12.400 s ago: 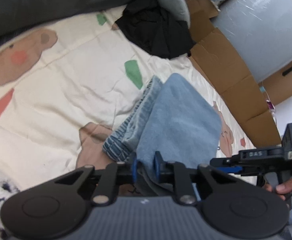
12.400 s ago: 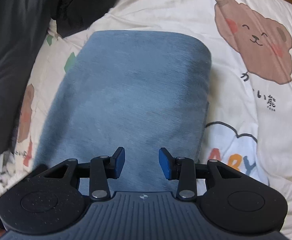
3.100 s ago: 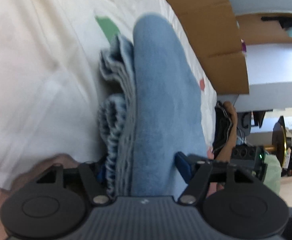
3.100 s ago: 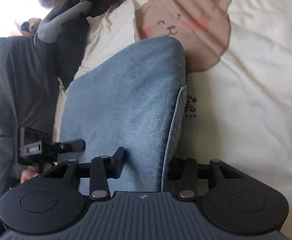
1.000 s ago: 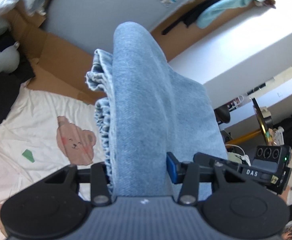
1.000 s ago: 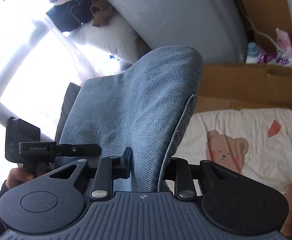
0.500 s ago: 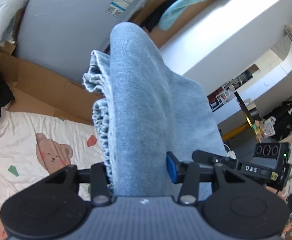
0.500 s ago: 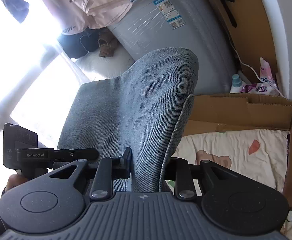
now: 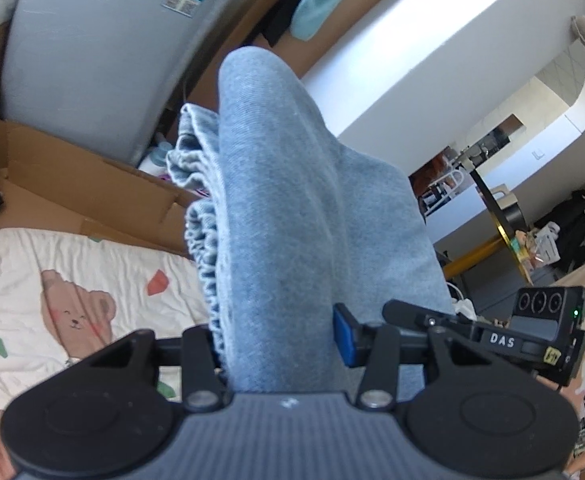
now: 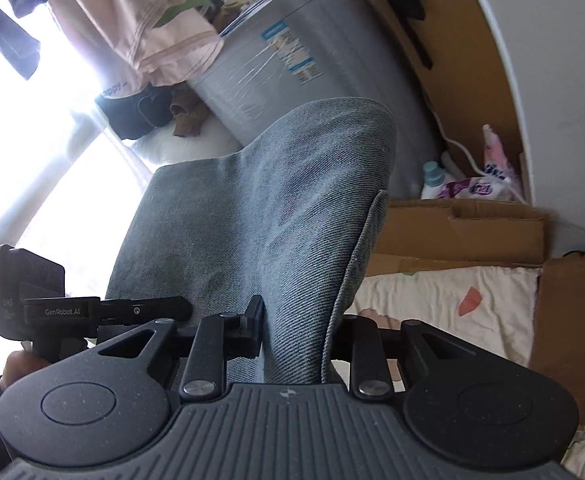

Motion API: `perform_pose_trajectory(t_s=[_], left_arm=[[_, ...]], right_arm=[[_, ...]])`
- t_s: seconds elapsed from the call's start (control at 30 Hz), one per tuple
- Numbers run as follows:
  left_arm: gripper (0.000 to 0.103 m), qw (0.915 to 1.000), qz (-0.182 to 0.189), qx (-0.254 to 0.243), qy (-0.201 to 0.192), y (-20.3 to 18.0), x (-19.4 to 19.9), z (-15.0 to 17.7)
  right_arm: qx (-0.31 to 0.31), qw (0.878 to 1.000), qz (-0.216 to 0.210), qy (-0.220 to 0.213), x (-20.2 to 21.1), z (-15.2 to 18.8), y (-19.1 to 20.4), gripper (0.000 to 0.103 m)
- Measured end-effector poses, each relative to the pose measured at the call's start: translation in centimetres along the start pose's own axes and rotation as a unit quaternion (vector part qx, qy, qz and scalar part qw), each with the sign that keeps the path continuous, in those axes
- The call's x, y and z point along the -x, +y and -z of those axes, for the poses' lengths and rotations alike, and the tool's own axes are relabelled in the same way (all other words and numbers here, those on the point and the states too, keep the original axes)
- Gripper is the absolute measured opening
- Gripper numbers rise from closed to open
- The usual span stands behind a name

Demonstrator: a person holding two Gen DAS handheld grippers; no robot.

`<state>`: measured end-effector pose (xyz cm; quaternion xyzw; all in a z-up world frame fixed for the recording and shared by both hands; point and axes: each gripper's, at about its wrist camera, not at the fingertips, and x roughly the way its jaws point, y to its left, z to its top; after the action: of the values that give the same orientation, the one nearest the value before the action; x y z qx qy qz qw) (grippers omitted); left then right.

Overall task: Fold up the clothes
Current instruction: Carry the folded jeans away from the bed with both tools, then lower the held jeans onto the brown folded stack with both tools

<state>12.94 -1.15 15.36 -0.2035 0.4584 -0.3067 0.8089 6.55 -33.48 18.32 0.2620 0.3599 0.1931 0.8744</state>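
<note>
The folded blue jeans (image 9: 292,216) hang in the air above the bed, carried between both grippers. My left gripper (image 9: 276,340) is shut on one thick side of the bundle, its blue pad (image 9: 342,338) pressed against the denim and the elastic waistband bunched at the other finger. My right gripper (image 10: 298,330) is shut on the opposite side of the folded jeans (image 10: 268,216). The other gripper (image 9: 532,334) shows at the right of the left wrist view, and the left one (image 10: 52,308) at the left of the right wrist view, with a hand under it.
The cream bear-print bedsheet (image 9: 52,280) lies below. Cardboard boxes (image 10: 464,228) and a grey appliance (image 9: 92,52) stand beyond the bed, with bottles (image 10: 432,180) beside it. Clothes hang by a bright window (image 10: 32,120). A white wall (image 9: 432,60) is at the right.
Both grippers have risen and swung sideways with the jeans. The bed has dropped lower in both views and more of the room and window shows. Both grips are unchanged.
</note>
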Motion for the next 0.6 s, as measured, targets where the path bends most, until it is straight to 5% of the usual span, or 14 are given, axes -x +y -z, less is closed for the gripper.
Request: perform_pose_trajectory(t_s=[0.6], left_arm=[[0.047,0.9969,0.062,-0.011,0.046,-3.7,-13.1,-0.9]], right_arm=[[-0.029,0.996,0.083,-0.003,4.5,-2.9,-11.4,0.026]])
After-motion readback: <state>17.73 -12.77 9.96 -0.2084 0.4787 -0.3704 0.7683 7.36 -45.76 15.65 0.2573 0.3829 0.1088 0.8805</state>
